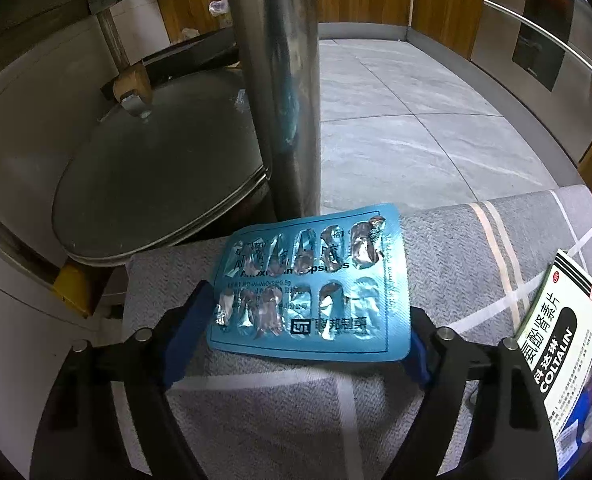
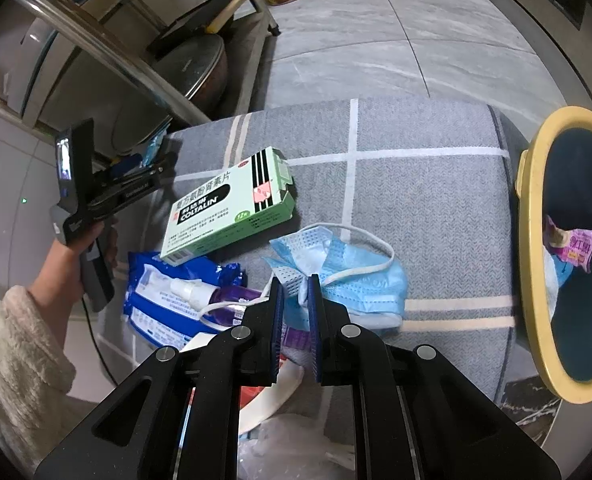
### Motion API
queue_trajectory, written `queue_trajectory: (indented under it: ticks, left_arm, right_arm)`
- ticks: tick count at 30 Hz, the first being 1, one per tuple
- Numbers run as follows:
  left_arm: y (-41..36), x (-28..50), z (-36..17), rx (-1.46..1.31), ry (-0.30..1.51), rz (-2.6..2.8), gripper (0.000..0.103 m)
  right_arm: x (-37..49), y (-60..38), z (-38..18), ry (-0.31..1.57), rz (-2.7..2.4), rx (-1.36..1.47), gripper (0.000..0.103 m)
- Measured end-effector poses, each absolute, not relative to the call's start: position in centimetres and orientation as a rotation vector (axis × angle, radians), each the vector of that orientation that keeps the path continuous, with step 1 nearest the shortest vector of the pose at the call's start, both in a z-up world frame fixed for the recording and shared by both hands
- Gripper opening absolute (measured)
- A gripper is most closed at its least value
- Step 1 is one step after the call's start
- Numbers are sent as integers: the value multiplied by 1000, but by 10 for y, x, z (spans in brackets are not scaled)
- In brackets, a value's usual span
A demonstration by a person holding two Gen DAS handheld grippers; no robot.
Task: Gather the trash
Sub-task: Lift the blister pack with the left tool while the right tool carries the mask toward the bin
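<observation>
My left tool (image 1: 310, 330) stood wide around the empty blue pill sheet (image 1: 312, 280). I could not tell if its pads touched the sheet. The sheet lay at the far edge of the grey cushion (image 1: 456, 248), near a metal pole (image 1: 284, 80). My right tool (image 2: 296, 308) was almost shut and held nothing. It hung just over the blue face mask (image 2: 352, 276). Beside it lay the green pill box (image 2: 228, 204) and a blue packet (image 2: 168, 300). The yellow bin (image 2: 532, 264) already had a pink wrapper (image 2: 574, 248) inside. Most trash was still left to pick up.

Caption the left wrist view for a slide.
Left gripper open around an empty blister pack on the grey cushion.
</observation>
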State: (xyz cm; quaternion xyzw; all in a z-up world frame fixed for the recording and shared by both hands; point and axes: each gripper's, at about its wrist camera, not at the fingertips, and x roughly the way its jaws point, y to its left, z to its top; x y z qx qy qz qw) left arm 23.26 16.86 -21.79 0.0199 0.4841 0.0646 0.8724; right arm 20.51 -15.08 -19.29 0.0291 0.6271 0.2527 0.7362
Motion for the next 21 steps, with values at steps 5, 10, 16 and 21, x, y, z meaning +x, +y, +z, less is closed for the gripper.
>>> queue_trajectory:
  ticks: [5,10,16,21]
  left_arm:
    - [160,232,-219,68,1016,123,70]
    - [160,230,-217,75,1025,120,70]
    - [153,232,-214,79,1030,112,70]
    - [138,229,-207,119,1006,81,53]
  right_arm:
    - [205,-149,-192,1372,558,61,13]
    - [205,-150,-190,1366,559,61,13]
    - [205,-150,-187,1356,559,63,13]
    - [205,-153,-178,1328,552,67,13]
